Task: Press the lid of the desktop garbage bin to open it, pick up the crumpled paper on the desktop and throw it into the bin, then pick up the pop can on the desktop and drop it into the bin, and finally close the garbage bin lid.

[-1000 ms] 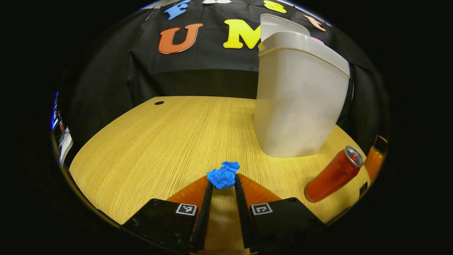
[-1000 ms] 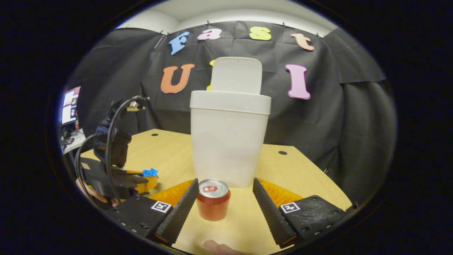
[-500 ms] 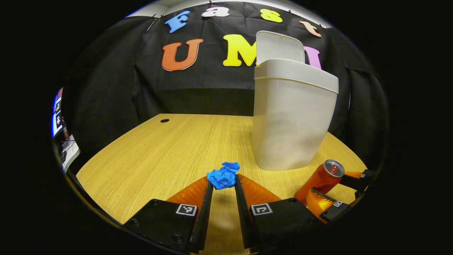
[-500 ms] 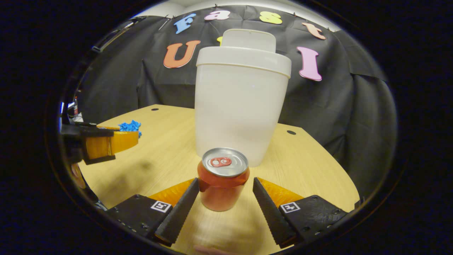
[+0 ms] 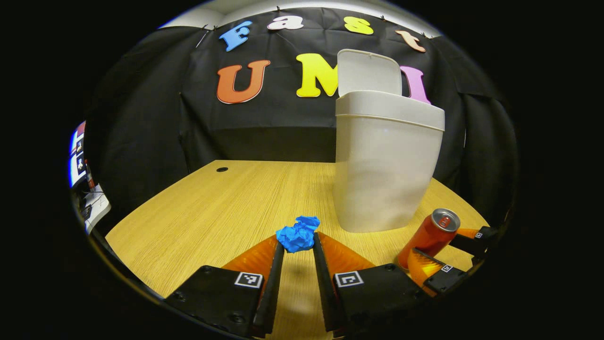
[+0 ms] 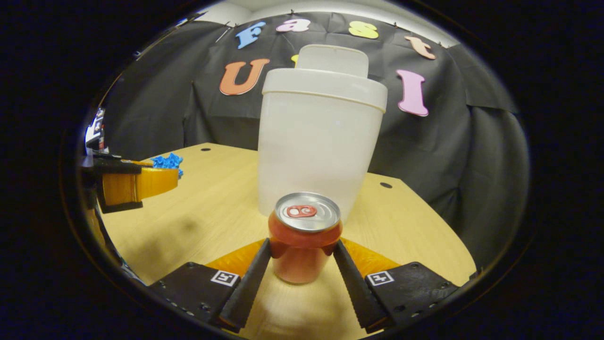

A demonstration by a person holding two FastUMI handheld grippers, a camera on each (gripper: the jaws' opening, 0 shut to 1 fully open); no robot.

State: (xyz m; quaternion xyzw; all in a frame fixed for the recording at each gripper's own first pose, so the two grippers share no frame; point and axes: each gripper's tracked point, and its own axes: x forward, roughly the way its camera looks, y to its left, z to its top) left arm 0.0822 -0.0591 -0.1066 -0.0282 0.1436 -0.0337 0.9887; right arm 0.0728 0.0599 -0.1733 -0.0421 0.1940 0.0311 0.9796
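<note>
The garbage bin (image 5: 384, 165) is standing upright on the wooden desktop (image 5: 222, 208) with its lid (image 5: 369, 72) tipped up, so the opening is waiting. The pop can (image 6: 304, 236) is sitting just before it; the right gripper (image 6: 302, 252) is pressing both fingers on its sides. The left gripper (image 5: 296, 245) is pinching the crumpled paper (image 5: 297, 234) at its fingertips, above the desktop it seems. The paper is going in first, so I judge the left hand should be rising above the rim before letting go.

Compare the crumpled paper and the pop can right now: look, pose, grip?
The crumpled paper is a small blue wad pinched at the left gripper fingertips; the pop can is a larger red cylinder, upright, between the right gripper fingers. The paper looks lifted; the can appears to stand on the table. Both are outside the open bin.
</note>
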